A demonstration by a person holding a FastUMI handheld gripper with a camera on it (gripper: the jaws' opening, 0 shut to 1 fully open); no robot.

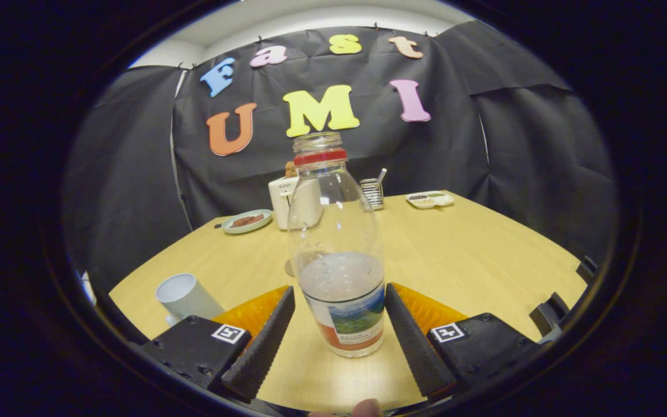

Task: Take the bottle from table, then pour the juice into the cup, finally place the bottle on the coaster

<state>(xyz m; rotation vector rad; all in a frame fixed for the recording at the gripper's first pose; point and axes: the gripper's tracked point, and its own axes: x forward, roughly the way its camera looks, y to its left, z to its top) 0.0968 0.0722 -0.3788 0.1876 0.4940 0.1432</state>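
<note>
A clear plastic bottle (pixel 336 249) stands upright on the wooden table (pixel 472 255), between my two fingers. It has no cap, a red ring at its neck, a colourful label low down, and pale liquid filling its lower part. My gripper (pixel 338 341) is open, and each finger flanks the bottle's base with a narrow gap. A white cup (pixel 186 296) stands on the table just left of the left finger. A small brownish disc (pixel 289 268), perhaps the coaster, peeks out behind the bottle's left side.
At the table's far side stand a green plate with food (pixel 246 220), a white box-like appliance (pixel 287 200), a striped holder with a utensil (pixel 373 192) and a white tray (pixel 430 199). Bare tabletop stretches to the right of the bottle.
</note>
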